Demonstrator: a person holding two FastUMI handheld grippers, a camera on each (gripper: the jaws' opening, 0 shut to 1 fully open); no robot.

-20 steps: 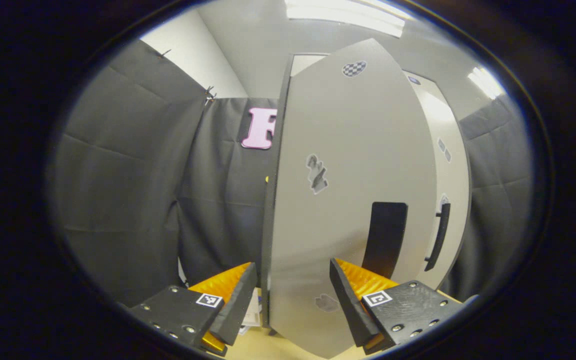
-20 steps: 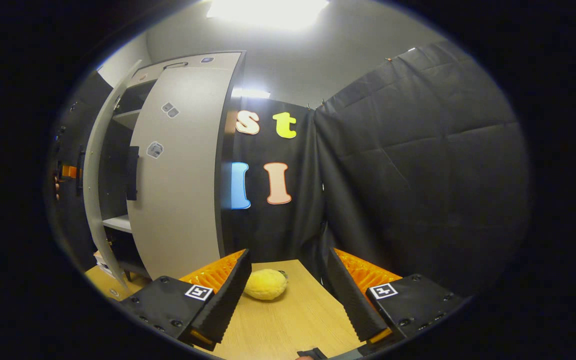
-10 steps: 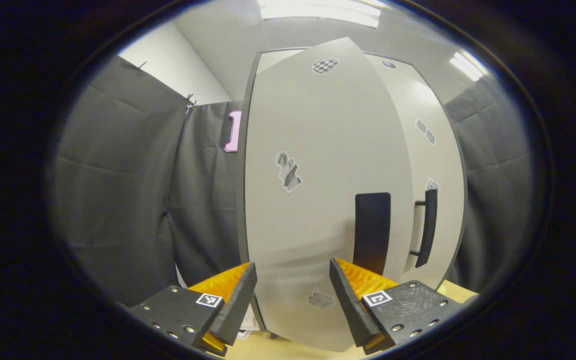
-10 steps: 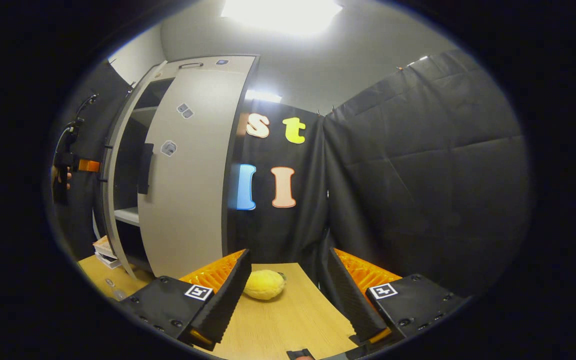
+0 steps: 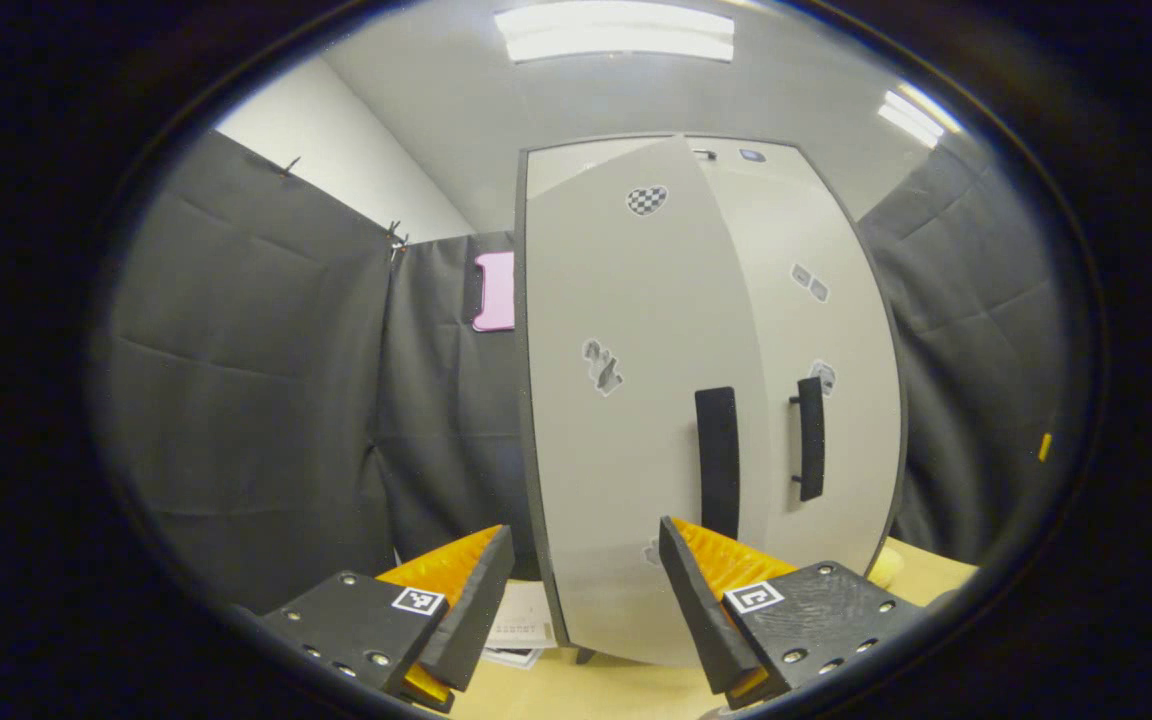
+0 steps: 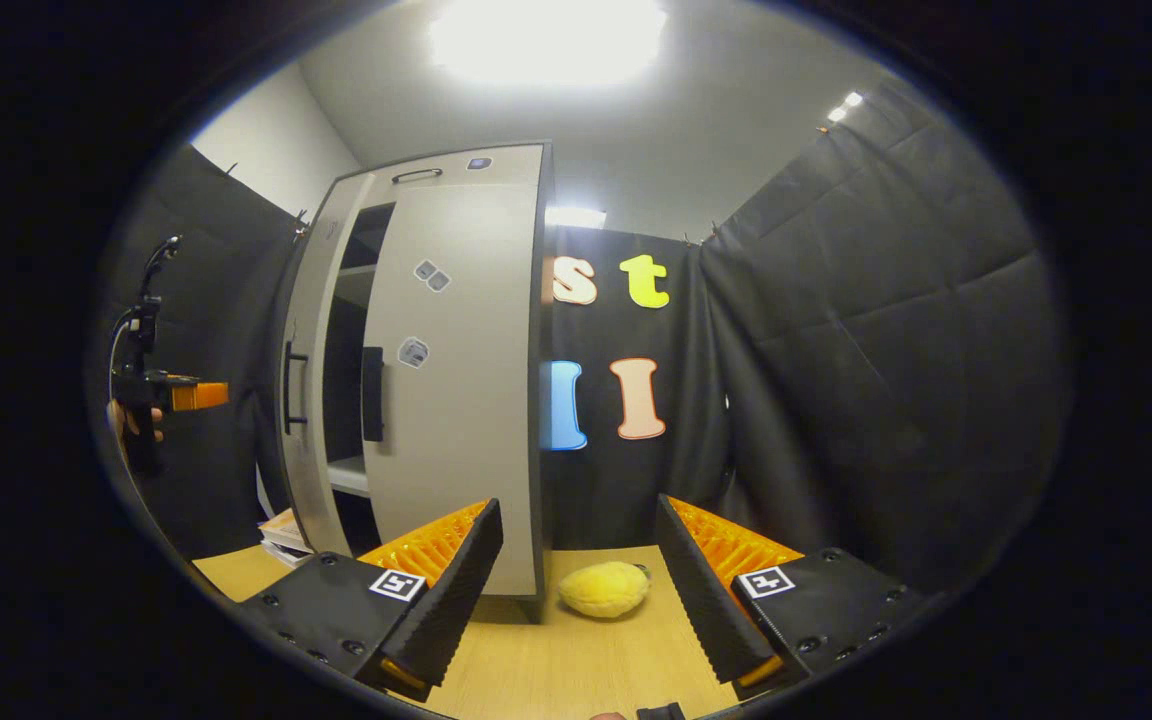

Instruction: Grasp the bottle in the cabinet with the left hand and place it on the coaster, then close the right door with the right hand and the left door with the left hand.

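Observation:
The grey cabinet stands ahead in the left gripper view. Its left door (image 5: 626, 420), with a black handle (image 5: 717, 460), is almost against the right door (image 5: 821, 340), whose handle (image 5: 810, 438) is beside it. My left gripper (image 5: 585, 532) is open and empty, a short way back from the left door. In the right gripper view the left door (image 6: 311, 400) stands ajar, with a dark gap and a shelf (image 6: 348, 475) showing. The right door (image 6: 461, 400) is flush. My right gripper (image 6: 578, 506) is open and empty over the wooden table (image 6: 556, 660).
A yellow soft lump (image 6: 603, 588) lies on the table at the cabinet's right front corner. Stacked books or papers (image 6: 281, 530) sit left of the cabinet's foot, also papers (image 5: 521, 630). A hand holds the left gripper (image 6: 171, 392) at the far left. Black cloth walls surround.
The left door has swung from well open to almost shut. My left gripper has drawn back from it. The right gripper has backed off, still open.

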